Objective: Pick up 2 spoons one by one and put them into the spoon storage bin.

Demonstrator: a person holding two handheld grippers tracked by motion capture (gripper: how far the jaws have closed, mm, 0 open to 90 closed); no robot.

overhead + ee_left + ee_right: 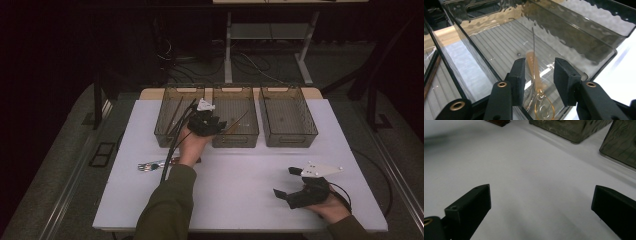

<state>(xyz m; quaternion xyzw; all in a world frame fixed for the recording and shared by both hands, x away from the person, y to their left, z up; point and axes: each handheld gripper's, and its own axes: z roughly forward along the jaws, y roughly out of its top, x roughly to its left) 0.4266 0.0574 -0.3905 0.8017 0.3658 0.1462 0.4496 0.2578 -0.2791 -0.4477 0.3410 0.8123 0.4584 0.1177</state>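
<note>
My left gripper (207, 122) hangs over the middle clear bin (235, 139), pointing down into it. In the left gripper view its jaws (539, 67) stand apart, open, over the bin's ribbed floor (499, 42). A small whisk-like utensil (533, 67) with a pale orange handle and amber wire loops lies on that floor between the pads, which do not press on it. My right gripper (285, 181) rests on the white table (235, 200) at the near right. It is wide open, with bare table between its jaws (540, 202).
Three clear bins stand in a row at the far side: left (170, 135), middle and right (290, 140). A thin brown stick (431, 75) lies in the left bin. Some cutlery (150, 165) lies on the table by my left forearm.
</note>
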